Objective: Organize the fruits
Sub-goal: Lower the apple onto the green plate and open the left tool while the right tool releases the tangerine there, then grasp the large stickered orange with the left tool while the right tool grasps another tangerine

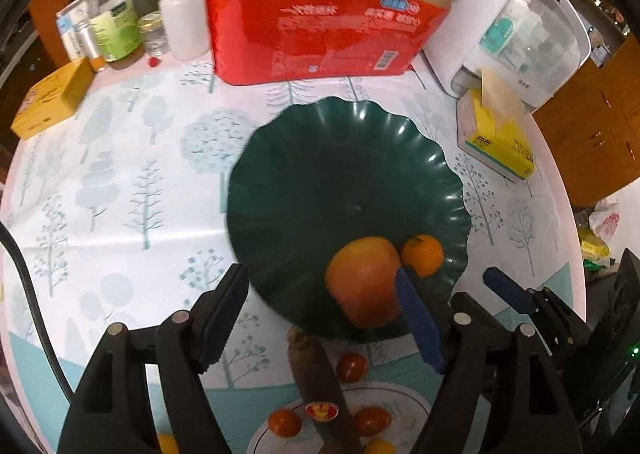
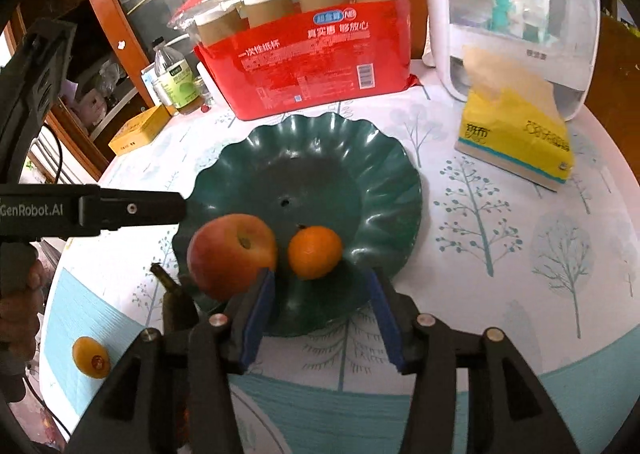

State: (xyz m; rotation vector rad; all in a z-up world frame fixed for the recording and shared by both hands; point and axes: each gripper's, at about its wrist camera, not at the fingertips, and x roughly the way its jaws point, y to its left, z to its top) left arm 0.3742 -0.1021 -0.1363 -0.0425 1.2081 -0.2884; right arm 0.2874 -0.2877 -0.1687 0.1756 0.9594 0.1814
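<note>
Two fruits already sit in the green dish (image 2: 360, 190): an apple (image 2: 230, 254) and a small orange (image 2: 315, 252), side by side at its near edge. The right tongs (image 2: 320, 306) stand spread, nothing between the pads; the orange lies just ahead of their gap, free, and the apple is just off their left finger (image 2: 256, 318). The left tongs (image 1: 320, 318) are spread wide as well, empty, with the apple just beyond and partly behind their right finger (image 1: 418, 318).

What is left to sort lies on the near side, under and behind the tips. A dark, overripe banana (image 1: 320, 386) runs lengthwise almost straight along the pointing line of the left tongs, its stem end toward the dish, passing between their fingers and lower down. Small tomatoes (image 1: 351, 368) lie beside it on the desk (image 1: 120, 194), near a white plate (image 1: 416, 402) that it crosses. From the right tongs the banana (image 2: 176, 302) is off to the left, past the left finger, and a yellow fruit (image 2: 91, 357) lies farther left still.

So the left tongs are the nearer pair for the banana. As I judge it, they would need to draw back, drop, and turn across its length, since the gap now runs along it.
</note>
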